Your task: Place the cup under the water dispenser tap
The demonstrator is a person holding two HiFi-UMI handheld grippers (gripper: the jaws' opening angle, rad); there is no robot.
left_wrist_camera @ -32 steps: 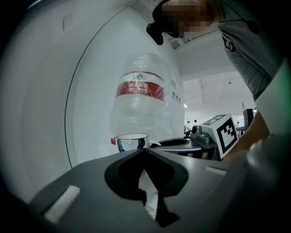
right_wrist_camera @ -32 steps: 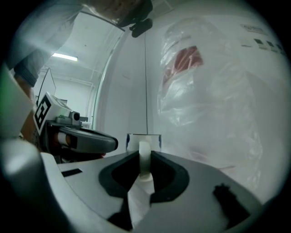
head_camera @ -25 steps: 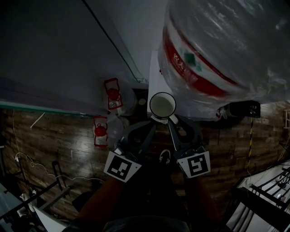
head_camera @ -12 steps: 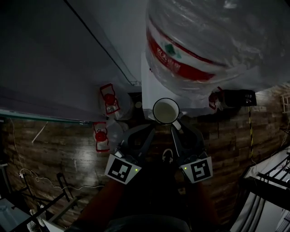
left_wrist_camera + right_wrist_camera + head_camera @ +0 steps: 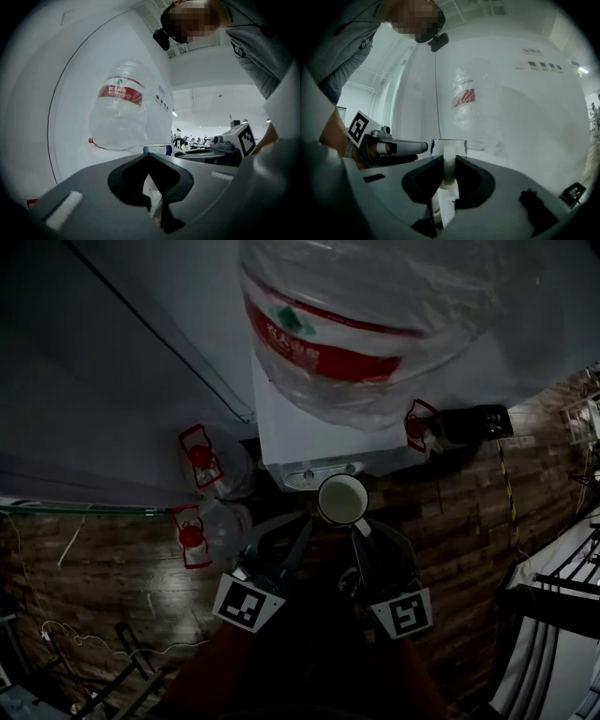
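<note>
A white enamel cup (image 5: pixel 342 500) with a dark rim is held upright just in front of the white water dispenser (image 5: pixel 291 427). The dispenser carries a big plastic-wrapped bottle (image 5: pixel 366 306) with a red label. My right gripper (image 5: pixel 362 529) is shut on the cup's handle (image 5: pixel 448 161), and the cup (image 5: pixel 449 144) stands straight ahead of its jaws. My left gripper (image 5: pixel 305 523) sits beside the cup on its left, tips together with nothing between them. From the left gripper (image 5: pixel 149 155) the cup's rim (image 5: pixel 157 148) shows just past the tips. The taps are not clearly visible.
Two empty bottles with red caps (image 5: pixel 199 454) (image 5: pixel 190 535) lie on the wooden floor left of the dispenser. A black box (image 5: pixel 476 424) sits at its right. A grey wall (image 5: pixel 103 381) runs along the left, and metal frames (image 5: pixel 553 615) stand at the right.
Both grippers have carried the cup closer to the dispenser. The dispenser front has slid left and down in the head view, and the cup now sits right at its front panel.
</note>
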